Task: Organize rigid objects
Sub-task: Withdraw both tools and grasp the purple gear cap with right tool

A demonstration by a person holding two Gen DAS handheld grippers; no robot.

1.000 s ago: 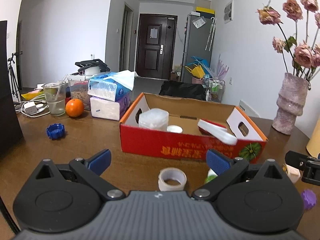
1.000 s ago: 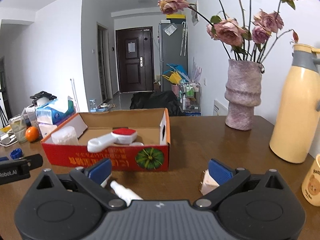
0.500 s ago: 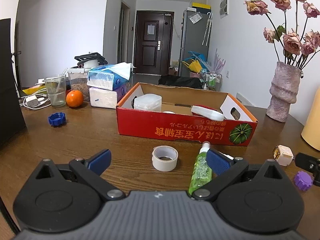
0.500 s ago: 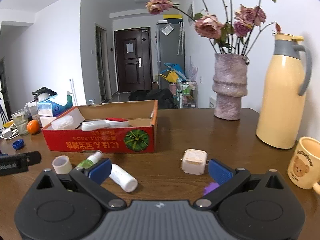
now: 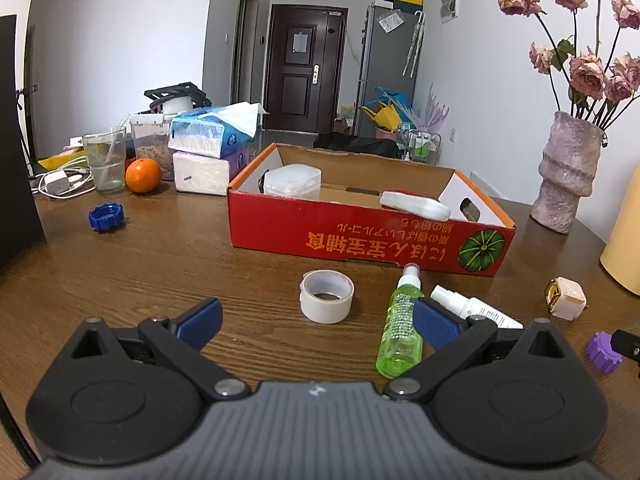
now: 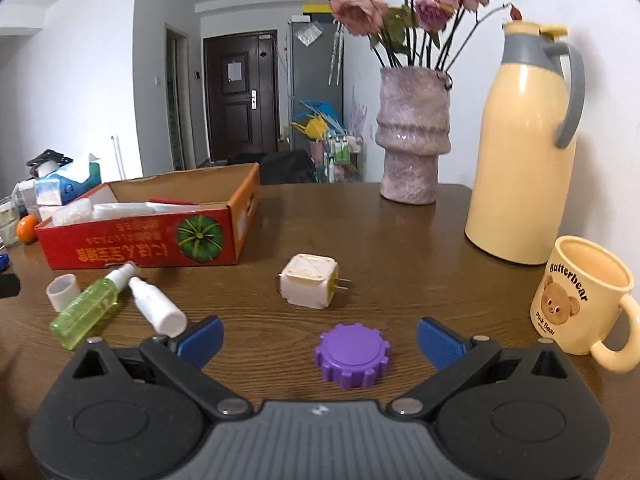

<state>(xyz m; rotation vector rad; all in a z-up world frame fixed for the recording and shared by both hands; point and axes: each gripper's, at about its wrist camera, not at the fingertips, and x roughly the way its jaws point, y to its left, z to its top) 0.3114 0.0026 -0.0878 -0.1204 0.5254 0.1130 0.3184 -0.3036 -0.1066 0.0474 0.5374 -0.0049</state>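
Observation:
A red cardboard box stands on the brown table and holds a clear plastic container and a white brush. In front of it lie a tape roll, a green spray bottle, a white bottle, a white plug adapter and a purple cap. My left gripper is open, the tape roll just ahead of it. My right gripper is open, with the purple cap lying between its fingers.
At the far left sit a blue cap, an orange, a glass, tissue packs and a charger with cables. To the right stand a vase of dried roses, a yellow thermos and a bear mug.
Both grippers have drawn back from the box and dipped toward the table. The loose items in front of the box came into view; the purple cap now lies between the right fingers.

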